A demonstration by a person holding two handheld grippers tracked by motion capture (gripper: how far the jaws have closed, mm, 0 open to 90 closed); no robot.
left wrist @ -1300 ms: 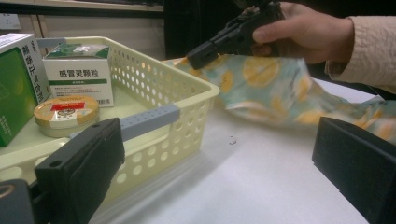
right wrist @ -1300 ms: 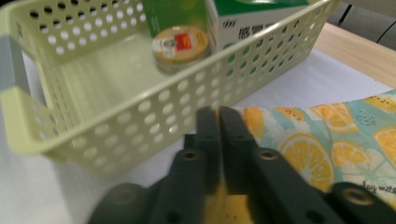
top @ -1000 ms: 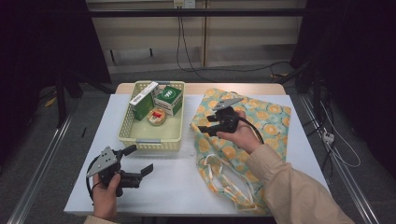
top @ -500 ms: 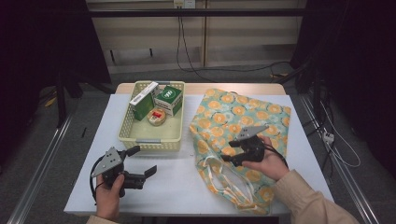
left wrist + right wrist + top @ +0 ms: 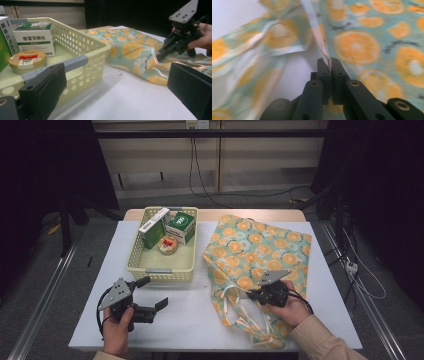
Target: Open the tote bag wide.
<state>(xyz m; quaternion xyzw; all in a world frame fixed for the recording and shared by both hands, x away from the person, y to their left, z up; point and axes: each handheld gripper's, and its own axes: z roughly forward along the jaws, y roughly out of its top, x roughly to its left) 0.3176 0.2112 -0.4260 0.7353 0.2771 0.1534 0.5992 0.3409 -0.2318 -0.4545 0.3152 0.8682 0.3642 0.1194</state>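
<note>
White counter (image 5: 200, 315), flat and wide. On top: a pale yellow basket (image 5: 161, 270) at the left, an orange-print cloth bag (image 5: 260, 250) just beside, at the right, lying flat.

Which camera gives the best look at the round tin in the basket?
The left gripper view: the round tin sits close, its red and gold lid readable, beside the white box in the basket. The high view shows the tin small, from above. The right gripper view looks at orange-print fabric instead.
</note>
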